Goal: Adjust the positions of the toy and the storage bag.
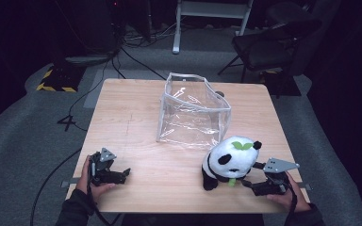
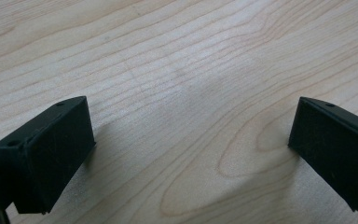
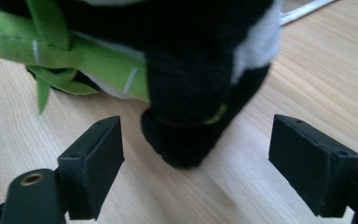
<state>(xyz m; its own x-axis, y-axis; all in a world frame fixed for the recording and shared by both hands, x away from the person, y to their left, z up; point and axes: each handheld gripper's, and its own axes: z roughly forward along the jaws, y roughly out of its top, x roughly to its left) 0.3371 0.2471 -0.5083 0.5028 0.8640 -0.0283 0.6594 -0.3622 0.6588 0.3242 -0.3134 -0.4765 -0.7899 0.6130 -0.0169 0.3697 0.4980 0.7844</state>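
Black and white, the plush panda (image 1: 230, 161) sits near the front right edge of the wooden table (image 1: 136, 113), just before the clear plastic bag (image 1: 193, 113). We hold our right gripper (image 3: 196, 154) released, its jaws apart before the panda's black foot, not touching it. Our left gripper (image 2: 191, 149) rests released over bare wood.

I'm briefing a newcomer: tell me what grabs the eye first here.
The panda plush stands out first, sitting at the wooden table's near right with a green bamboo stalk. Behind it stands an empty clear plastic bag, mouth open. The right gripper has open jaws beside the panda's black foot.
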